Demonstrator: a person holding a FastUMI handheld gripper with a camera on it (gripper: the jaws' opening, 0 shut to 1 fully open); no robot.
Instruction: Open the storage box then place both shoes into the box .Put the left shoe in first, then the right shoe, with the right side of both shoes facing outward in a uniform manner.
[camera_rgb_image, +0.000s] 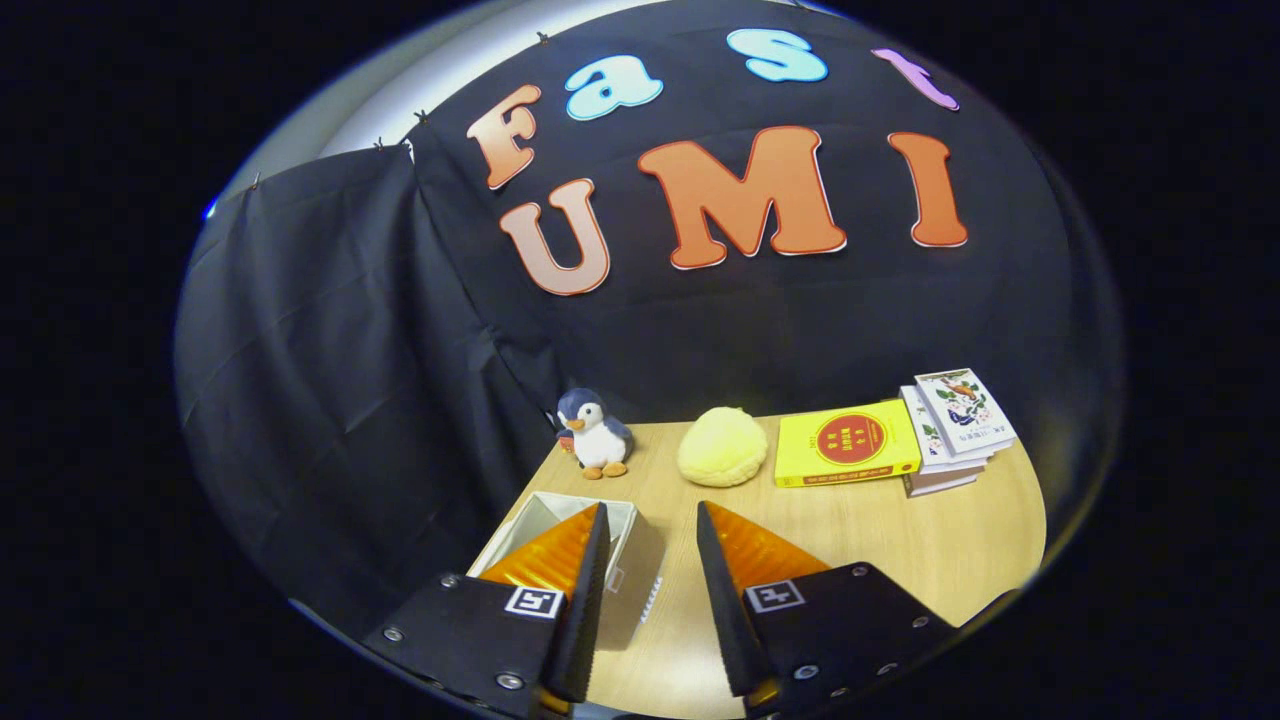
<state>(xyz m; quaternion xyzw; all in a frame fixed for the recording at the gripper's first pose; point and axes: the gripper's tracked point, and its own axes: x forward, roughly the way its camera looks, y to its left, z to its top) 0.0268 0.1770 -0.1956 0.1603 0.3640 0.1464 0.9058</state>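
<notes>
While the gripper (650, 590) hangs above the table (900, 550) with its fingers spread apart and nothing between them, the storage box (630, 575) sits just under the left finger, pale and boxy, its interior half hidden. It looks light and fairly stiff, so a pinch on the near rim should do. Beyond wait a penguin toy (596, 433), yellow plush (722, 447), and books (890, 440).

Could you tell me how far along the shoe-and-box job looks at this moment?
Done: the storage box, partly behind the left finger, looks open, its pale inside showing, though a lid cannot be made out. In hand: nothing; the gripper is open with bare wooden table between its fingers. Left: both shoes, left first. Beyond the fingers sit a penguin toy, a yellow plush and books.
</notes>
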